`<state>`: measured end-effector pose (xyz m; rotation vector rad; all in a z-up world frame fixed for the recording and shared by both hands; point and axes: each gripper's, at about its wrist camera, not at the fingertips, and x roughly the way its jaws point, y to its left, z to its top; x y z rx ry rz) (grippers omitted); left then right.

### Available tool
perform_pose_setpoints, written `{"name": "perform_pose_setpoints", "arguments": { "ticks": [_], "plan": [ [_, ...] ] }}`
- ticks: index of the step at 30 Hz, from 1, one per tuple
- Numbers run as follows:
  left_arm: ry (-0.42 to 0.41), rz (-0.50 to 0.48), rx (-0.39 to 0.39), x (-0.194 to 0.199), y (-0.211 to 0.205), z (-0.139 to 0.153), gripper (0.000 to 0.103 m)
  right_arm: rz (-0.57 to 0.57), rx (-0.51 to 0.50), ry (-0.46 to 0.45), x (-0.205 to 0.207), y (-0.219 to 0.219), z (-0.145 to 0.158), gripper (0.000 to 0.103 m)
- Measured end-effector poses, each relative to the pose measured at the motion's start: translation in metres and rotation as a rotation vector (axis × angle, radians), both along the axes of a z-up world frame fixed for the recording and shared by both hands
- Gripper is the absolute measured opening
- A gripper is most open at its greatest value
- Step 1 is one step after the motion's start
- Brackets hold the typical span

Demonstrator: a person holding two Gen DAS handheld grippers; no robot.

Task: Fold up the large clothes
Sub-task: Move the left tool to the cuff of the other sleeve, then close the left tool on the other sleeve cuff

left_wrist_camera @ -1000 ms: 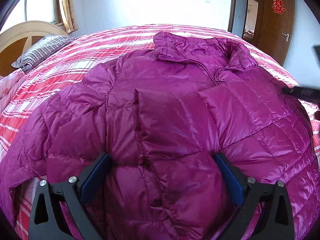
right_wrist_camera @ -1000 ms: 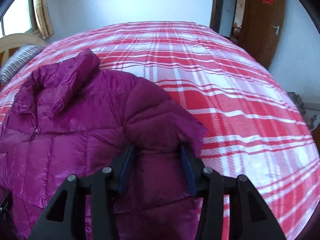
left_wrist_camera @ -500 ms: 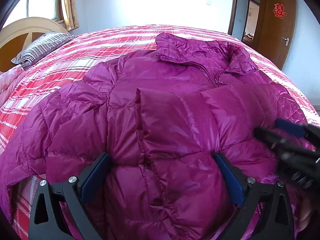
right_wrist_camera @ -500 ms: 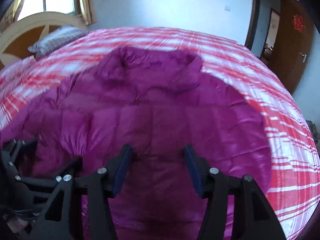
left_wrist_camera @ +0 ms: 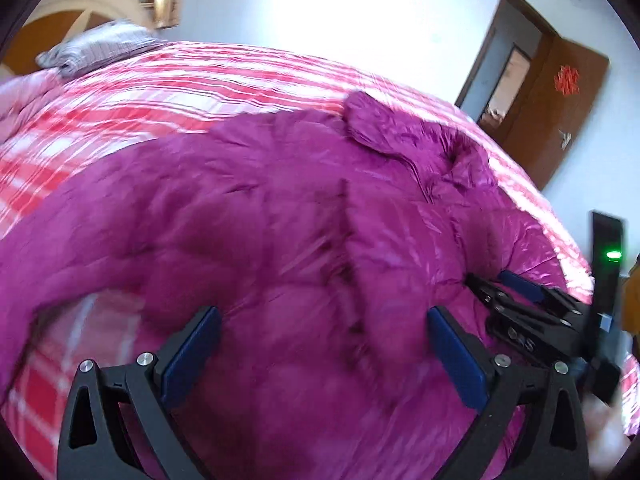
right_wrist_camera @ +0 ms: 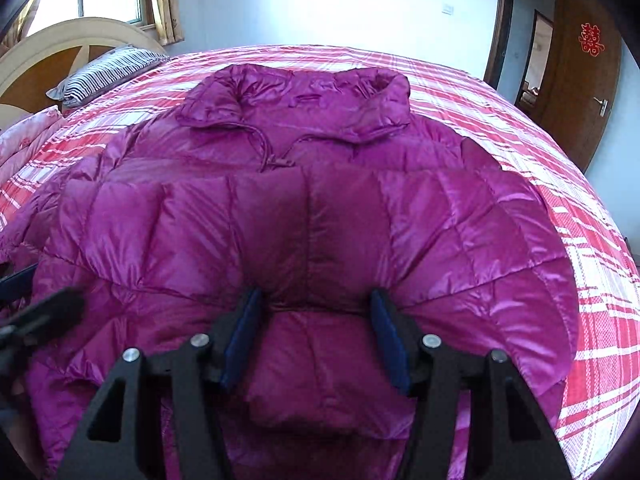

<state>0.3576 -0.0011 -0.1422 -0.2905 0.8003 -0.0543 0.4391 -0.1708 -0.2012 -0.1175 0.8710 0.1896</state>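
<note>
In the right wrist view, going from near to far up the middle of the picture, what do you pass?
Right hand-held gripper → folded sleeves → jacket collar → plaid bedspread → white wall.

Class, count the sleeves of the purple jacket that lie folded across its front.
2. The left sleeve and the right sleeve both cross the jacket chest, cuffs meeting mid-front; nothing seems hidden.

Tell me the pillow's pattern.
Dark and white stripes on the pillow; clearest in the right wrist view.
</note>
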Motion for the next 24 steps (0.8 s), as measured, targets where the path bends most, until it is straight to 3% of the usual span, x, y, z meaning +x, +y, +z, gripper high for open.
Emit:
{"name": "perform_pose_setpoints", "arguments": {
  "ticks": [7,10,12,17,22,24],
  "plan": [
    [-0.063,0.136,0.089,-0.07,0.076,0.025,0.102,0.0,-0.004,-0.003,0.0,0.0,-0.001,0.061],
    [-0.039,0.212,0.128,-0.098,0.117,0.028,0.102,-0.001,-0.003,-0.006,-0.001,0.0,0.0,0.061],
    [-0.001,0.259,0.113,-0.12,0.146,0.024,0.102,-0.002,0.002,-0.007,-0.001,0.0,0.0,0.061],
    [0.019,0.324,-0.022,-0.167,0.183,0.018,0.102,-0.002,0.007,-0.012,-0.003,-0.001,0.0,0.061],
    [0.03,0.304,-0.368,-0.171,0.188,0.003,0.102,-0.005,0.007,-0.021,-0.005,-0.001,0.001,0.062],
    [0.019,0.306,-0.43,-0.165,0.185,-0.001,0.102,-0.007,0.006,-0.023,-0.005,-0.001,0.002,0.063]
  ]
}}
